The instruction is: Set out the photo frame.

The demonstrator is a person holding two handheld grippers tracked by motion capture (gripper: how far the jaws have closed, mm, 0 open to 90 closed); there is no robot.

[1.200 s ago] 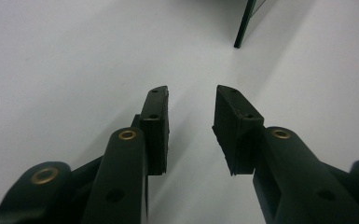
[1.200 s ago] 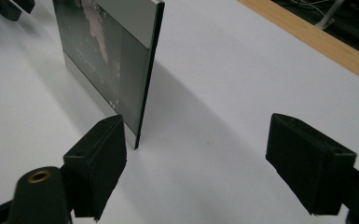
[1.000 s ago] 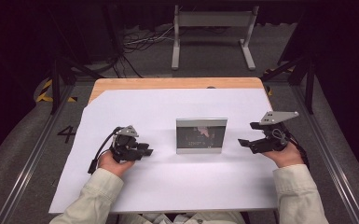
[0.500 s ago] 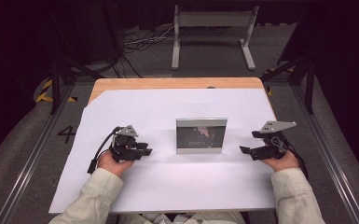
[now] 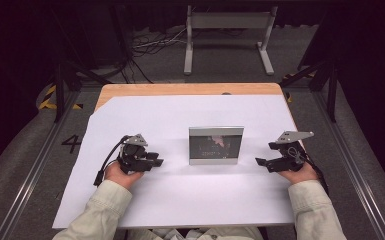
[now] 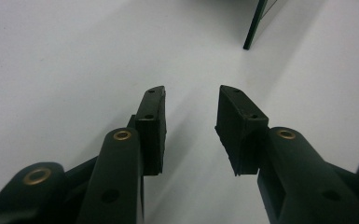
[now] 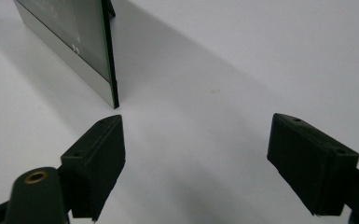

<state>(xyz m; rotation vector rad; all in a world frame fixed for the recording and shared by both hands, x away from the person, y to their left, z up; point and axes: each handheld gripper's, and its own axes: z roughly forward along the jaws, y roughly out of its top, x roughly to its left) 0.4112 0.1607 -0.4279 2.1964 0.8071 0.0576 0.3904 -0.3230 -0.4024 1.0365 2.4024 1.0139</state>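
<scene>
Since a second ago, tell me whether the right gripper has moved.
Yes. The right gripper dropped lower and slightly outward, away from the standing silver-framed picture, which stayed put.

A white sheet (image 5: 180,200) is laid over a light wooden table (image 5: 180,89), bare wood being seen only at 12 o'clock. At the centre, a silver-grey frame (image 5: 216,145) is stood — its glass dark, with a faint pinkish patch. Both grippers — left (image 5: 156,162), right (image 5: 261,162) — are black, brass-coloured rivets being seen on each. Beige sleeves (image 5: 100,212) are worn.
</scene>
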